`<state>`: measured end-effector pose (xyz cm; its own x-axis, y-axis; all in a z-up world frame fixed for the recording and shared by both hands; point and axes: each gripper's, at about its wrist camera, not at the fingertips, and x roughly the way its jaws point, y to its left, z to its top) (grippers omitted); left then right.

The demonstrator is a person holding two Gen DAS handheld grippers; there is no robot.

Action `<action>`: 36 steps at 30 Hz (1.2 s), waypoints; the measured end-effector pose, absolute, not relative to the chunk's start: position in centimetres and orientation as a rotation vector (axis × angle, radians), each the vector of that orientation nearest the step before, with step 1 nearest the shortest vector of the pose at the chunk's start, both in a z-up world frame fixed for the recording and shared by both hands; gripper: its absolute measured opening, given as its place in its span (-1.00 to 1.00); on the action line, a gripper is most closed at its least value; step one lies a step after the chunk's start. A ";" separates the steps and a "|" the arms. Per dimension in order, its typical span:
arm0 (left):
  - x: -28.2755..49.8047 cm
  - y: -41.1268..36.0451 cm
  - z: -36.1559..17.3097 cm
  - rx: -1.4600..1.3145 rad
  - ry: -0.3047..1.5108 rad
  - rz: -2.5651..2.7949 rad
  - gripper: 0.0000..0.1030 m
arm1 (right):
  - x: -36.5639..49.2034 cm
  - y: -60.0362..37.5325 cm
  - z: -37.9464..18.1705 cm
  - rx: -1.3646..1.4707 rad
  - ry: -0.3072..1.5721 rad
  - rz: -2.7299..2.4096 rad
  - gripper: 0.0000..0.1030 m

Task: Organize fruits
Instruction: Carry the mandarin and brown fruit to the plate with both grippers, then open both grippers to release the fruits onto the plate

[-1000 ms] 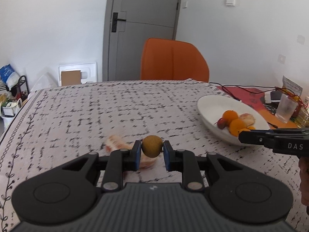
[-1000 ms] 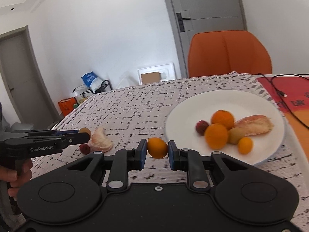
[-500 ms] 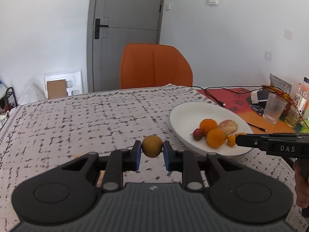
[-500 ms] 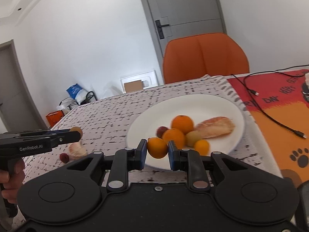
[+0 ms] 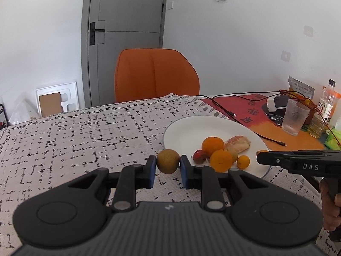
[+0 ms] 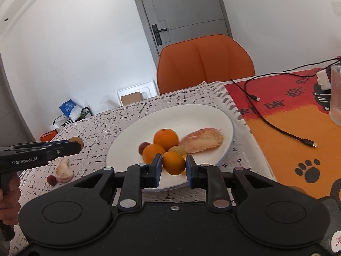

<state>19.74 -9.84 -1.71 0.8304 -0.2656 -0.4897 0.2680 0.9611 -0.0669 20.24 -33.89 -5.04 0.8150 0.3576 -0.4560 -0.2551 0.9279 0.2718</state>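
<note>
Now brown fruit clamped in left claw, beside plate.

both views are bright with soft, even daylight; the white walls look slightly washed out. the white plate glares mildly (its rim nearly blends with its surface) and throws a faint shadow onto the worktop. fisheye bending curves the door and ceiling lines, and the corners darken. focus is sharp, with slight softness toward the frame edges.
</note>
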 end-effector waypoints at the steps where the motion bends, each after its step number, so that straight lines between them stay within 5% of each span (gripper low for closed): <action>1: 19.9 -10.0 -1.8 0.007 0.521 -0.285 -0.56 | 20.3 -34.0 -5.1 0.205 0.526 0.326 -0.57; 26: 22.1 -12.2 -2.9 0.019 0.580 -0.307 -0.46 | 20.7 -35.0 -5.2 0.227 0.510 0.318 -0.28; 36: 20.2 -9.0 -2.6 0.004 0.586 -0.220 -0.10 | 20.1 -33.5 -5.3 0.216 0.515 0.345 -0.06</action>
